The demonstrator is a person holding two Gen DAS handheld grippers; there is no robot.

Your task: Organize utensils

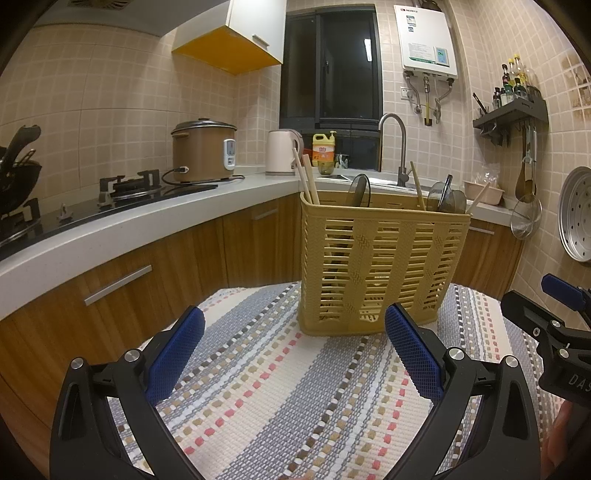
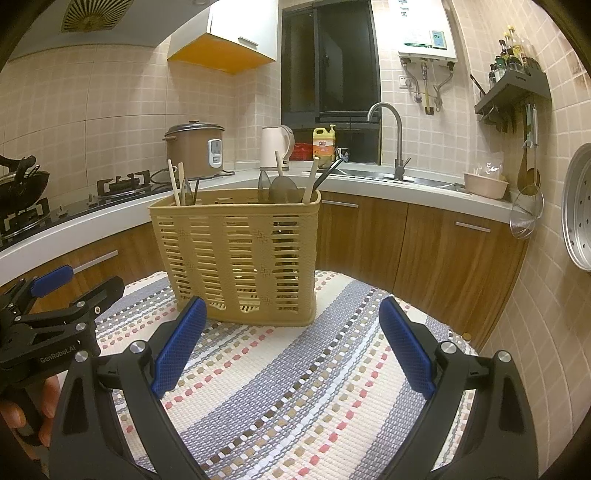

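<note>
While both grippers are hovering spread and empty over striped mat (image 1: 280,398), utensil basket (image 1: 376,266) is standing upright mid-mat, chopsticks (image 1: 304,177) and spoons (image 1: 445,199) poking up. Left gripper (image 1: 291,350), right gripper (image 2: 291,343): judging best approach from above, pinching one handle at a time.

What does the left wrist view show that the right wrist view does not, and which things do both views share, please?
Only the left wrist view shows the whole water heater. Only the right wrist view shows the ceiling vent and a hand holding the left gripper. Both show the yellow basket of utensils on the striped cloth, with the left gripper and the right gripper both open and empty.
</note>
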